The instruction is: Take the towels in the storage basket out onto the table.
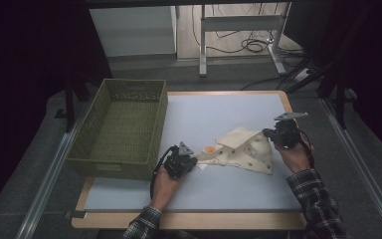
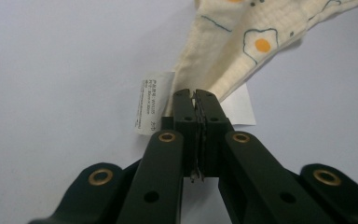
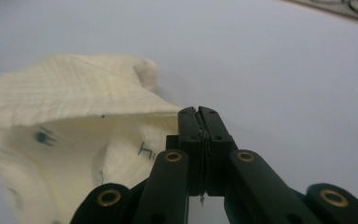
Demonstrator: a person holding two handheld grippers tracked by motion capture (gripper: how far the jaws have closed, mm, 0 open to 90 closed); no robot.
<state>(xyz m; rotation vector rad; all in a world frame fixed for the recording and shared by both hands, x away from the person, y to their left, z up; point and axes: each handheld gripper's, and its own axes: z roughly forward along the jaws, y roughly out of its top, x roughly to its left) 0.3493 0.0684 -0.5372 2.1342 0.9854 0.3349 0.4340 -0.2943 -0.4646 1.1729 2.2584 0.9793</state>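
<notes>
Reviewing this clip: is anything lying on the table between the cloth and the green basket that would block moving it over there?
Nothing visible does. The cloth lies right of the green basket, pinched at its corners by the left hand-held gripper and the right hand-held gripper. The table between cloth and basket is bare; only the basket's near wall must be cleared.

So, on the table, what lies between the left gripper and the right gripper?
In the high view, the cream cloth with a fried-egg print stretches between the left gripper and the right gripper. Each gripper is shut on a corner.

High view looks down; gripper views sit close, sharing the cloth (image 1: pixel 243 149).
</notes>
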